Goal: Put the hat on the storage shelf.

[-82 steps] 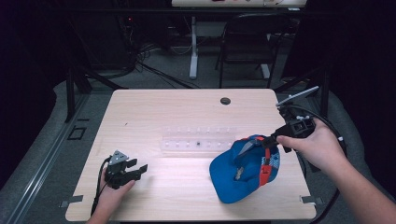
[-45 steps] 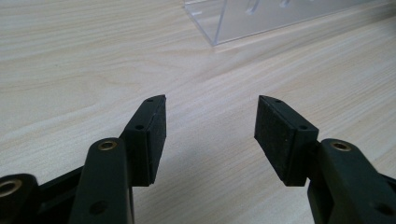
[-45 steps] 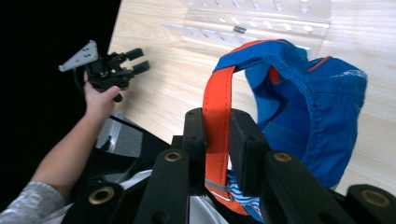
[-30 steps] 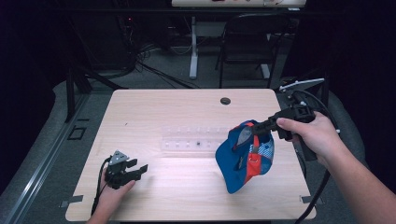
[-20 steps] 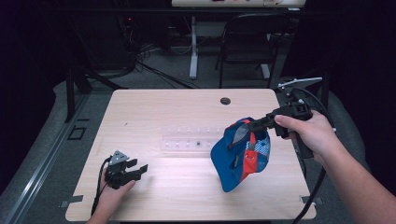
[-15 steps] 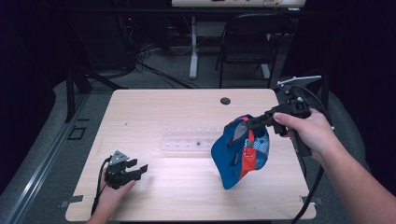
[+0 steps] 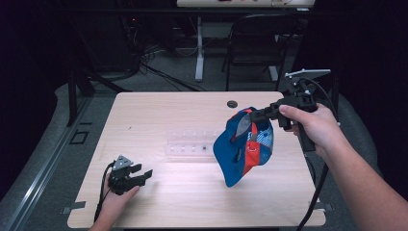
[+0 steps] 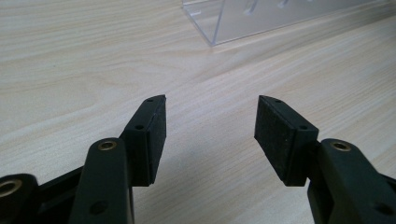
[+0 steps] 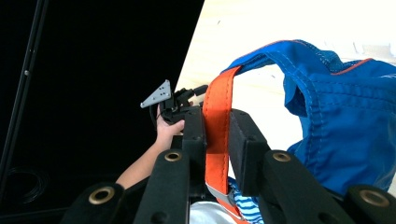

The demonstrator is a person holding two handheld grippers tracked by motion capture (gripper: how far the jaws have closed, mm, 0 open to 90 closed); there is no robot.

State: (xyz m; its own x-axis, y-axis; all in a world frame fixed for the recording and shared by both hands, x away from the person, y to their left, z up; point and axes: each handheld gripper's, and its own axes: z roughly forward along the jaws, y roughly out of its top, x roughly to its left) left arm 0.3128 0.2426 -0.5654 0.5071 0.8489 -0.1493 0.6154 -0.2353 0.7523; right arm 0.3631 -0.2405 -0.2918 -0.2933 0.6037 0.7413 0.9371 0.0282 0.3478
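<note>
From the high view, your right tongs (image 7: 255, 114) hold a blue cap (image 7: 243, 147) aloft over the right half of the bench (image 7: 192, 207), the cap dangling clear of the wood, brim down. Your left tongs (image 7: 139, 174) rest low at the bench's near left corner, well apart from it. A clear plastic rack (image 7: 190, 147) lies mid-bench, just left of the hanging cap.

In the left gripper view, your left tongs (image 8: 210, 128) stand spread wide with nothing between the pads, bare wood beneath and the rack's corner (image 8: 219, 21) ahead.

In the right gripper view, your right tongs (image 9: 217, 135) are clenched on the cap's orange strap (image 9: 217, 116), the blue crown (image 9: 345, 116) sagging to one side. The cap looks light and limp: expect it to swing and fold. The strap seems a sound hold; the stiffer brim would likely steady it better.
</note>
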